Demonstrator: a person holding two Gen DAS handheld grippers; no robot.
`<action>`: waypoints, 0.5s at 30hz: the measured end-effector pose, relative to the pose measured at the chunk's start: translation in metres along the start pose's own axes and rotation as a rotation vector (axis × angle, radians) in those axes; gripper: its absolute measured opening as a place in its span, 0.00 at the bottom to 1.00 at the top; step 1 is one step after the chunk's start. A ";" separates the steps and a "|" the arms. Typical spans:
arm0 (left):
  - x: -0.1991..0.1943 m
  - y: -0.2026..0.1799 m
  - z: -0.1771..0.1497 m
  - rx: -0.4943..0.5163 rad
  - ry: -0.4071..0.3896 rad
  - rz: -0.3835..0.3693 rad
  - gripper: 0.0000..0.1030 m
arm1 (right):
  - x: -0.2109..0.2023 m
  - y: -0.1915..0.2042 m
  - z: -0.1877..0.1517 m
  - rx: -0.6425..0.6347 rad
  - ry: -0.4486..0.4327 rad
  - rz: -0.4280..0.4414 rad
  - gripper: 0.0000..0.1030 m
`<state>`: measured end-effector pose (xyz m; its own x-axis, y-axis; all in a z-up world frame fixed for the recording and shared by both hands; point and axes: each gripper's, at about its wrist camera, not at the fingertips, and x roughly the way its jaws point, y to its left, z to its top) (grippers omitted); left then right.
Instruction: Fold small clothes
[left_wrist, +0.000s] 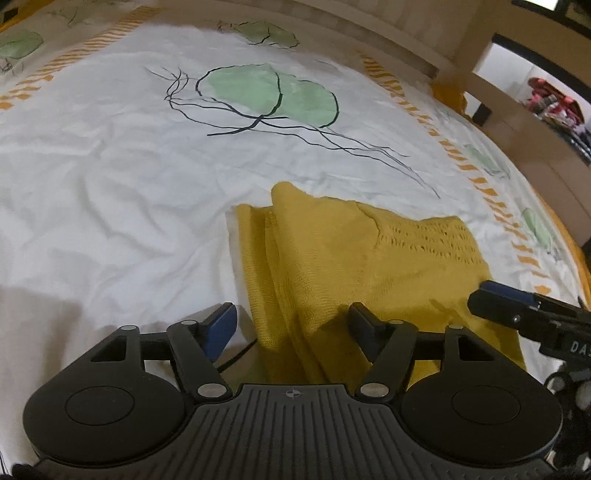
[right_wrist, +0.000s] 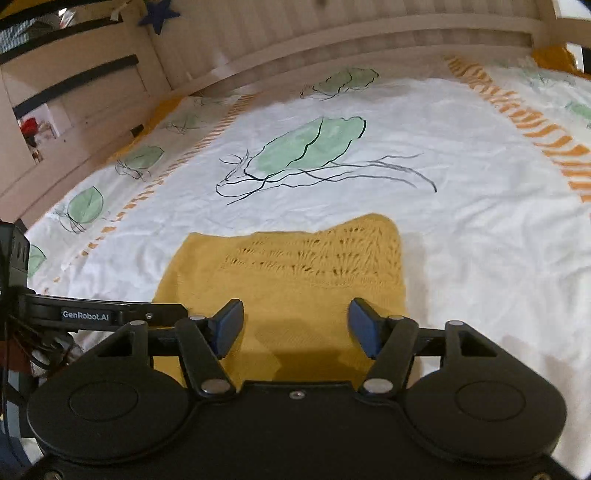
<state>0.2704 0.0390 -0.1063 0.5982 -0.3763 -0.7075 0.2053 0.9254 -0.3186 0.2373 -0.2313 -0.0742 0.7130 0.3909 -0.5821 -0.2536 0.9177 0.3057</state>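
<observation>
1. Mustard-yellow knit garment (left_wrist: 354, 266) is what we have before us: a small piece of fine knit with a band of openwork lace rows across its far part, lying partly folded on the bedsheet (left_wrist: 110, 177).
2. On its left side, in the left wrist view, we see long lengthwise folds bunched into ridges; to the right the fabric lies flatter.
3. We hold the left gripper (left_wrist: 291, 328) with its blue-padded fingers spread wide apart, clamping nothing; the garment's near left edge lies between and under them.
4. We hold the right gripper (right_wrist: 295, 326) likewise spread, nothing pinched, directly over the garment's (right_wrist: 295, 266) near flat part, the lace band just beyond its tips.
5. In the left wrist view the right gripper's (left_wrist: 513, 299) tip rests near the cloth's right edge; we cannot tell whether it touches.
6. Under everything the sheet is white, creased cotton printed with green leaves, thin black stems and orange dashed borders, with a pale wooden bed frame (right_wrist: 332, 33) beyond.
</observation>
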 end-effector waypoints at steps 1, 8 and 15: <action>-0.002 -0.001 0.000 0.000 -0.004 0.003 0.64 | -0.001 0.002 -0.001 -0.006 0.000 -0.003 0.66; -0.023 -0.007 -0.019 0.065 -0.027 0.062 0.66 | -0.014 0.009 -0.001 -0.069 -0.044 -0.055 0.79; -0.045 -0.005 -0.043 0.080 -0.057 0.108 0.70 | -0.014 -0.001 -0.001 -0.036 0.005 -0.097 0.80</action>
<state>0.2088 0.0496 -0.1000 0.6626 -0.2733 -0.6973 0.1974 0.9618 -0.1895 0.2266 -0.2373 -0.0670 0.7321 0.3001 -0.6115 -0.2065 0.9533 0.2206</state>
